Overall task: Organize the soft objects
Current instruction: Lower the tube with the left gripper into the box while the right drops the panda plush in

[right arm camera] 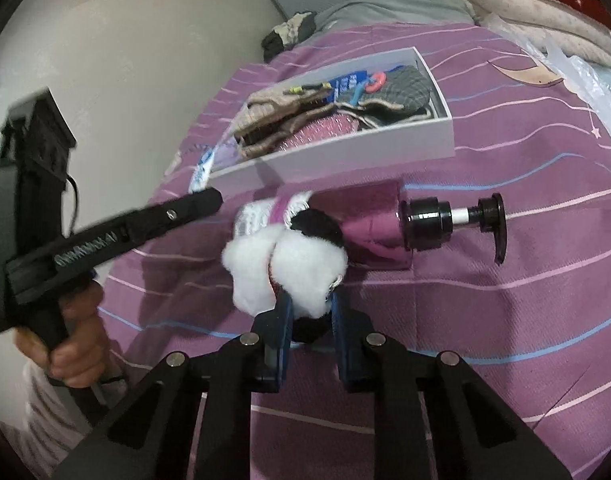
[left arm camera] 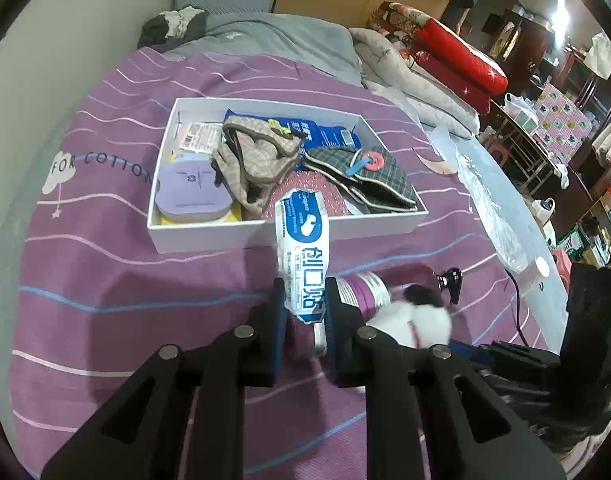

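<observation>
A blue-white soft packet (left arm camera: 303, 248) is hanging upright above the box's (left arm camera: 209, 236) near wall; a fluffy black-and-white plush (right arm camera: 289, 268) is hovering beside the bottle (right arm camera: 385, 224).

You see the box (left arm camera: 261, 236) near the middle of the bed (left arm camera: 105, 280), hats (left arm camera: 257, 156) and packets inside. Before its near wall lies the pump bottle (right arm camera: 385, 220), the plush toy (right arm camera: 289, 268) against it, pillows (left arm camera: 405, 76) behind.

**Soft fluff, slick plastic, matt cloth**

The plush toy (right arm camera: 289, 268) looks fluffy; the bandage packet (left arm camera: 303, 248) is glossy crinkled plastic; the pump bottle (right arm camera: 385, 224) shines smooth; the bedsheet (left arm camera: 105, 280) is matt woven cloth; the box (left arm camera: 209, 236) is smooth white card
</observation>
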The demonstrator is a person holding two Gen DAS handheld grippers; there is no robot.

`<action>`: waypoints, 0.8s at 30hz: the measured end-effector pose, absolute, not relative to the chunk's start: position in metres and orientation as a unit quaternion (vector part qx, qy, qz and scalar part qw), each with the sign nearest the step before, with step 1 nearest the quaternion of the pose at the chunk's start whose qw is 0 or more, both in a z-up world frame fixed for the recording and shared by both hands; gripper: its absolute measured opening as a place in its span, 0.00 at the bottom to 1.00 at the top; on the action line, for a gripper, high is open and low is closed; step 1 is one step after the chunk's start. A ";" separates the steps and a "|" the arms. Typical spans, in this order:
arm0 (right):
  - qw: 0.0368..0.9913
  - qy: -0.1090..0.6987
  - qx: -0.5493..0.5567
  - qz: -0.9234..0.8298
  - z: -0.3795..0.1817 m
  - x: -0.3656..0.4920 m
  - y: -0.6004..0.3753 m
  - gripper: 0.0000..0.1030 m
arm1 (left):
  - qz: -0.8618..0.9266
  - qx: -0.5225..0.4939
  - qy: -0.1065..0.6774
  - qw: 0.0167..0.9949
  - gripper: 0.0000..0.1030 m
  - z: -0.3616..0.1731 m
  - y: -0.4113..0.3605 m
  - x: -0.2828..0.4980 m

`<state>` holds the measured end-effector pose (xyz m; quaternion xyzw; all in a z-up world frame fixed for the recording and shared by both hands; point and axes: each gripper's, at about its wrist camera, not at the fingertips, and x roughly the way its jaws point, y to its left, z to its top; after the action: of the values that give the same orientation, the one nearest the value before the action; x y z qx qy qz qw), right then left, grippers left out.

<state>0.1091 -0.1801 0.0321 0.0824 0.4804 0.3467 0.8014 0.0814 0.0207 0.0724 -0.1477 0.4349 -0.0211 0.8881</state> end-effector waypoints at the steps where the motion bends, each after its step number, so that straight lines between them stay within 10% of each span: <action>1: 0.798 0.478 0.099 0.355 0.036 0.111 -0.184 0.17 | -0.020 -0.148 0.433 0.889 0.18 0.074 0.021 0.082; 17: 0.845 0.452 0.146 0.247 0.061 0.215 -0.179 0.17 | -0.059 -0.212 0.457 0.862 0.19 0.066 0.016 0.182; 21: 0.846 0.458 0.131 0.237 0.052 0.222 -0.163 0.18 | -0.010 -0.213 0.471 0.856 0.60 0.058 0.019 0.187; 24: 0.850 0.457 0.125 0.233 0.048 0.225 -0.158 0.19 | -0.011 -0.223 0.464 0.857 0.66 0.058 0.024 0.180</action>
<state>0.2247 -0.1582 0.0477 0.1254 0.4565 0.2328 0.8495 0.1804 0.0235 0.0580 -0.2235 0.4641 -0.0114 0.8570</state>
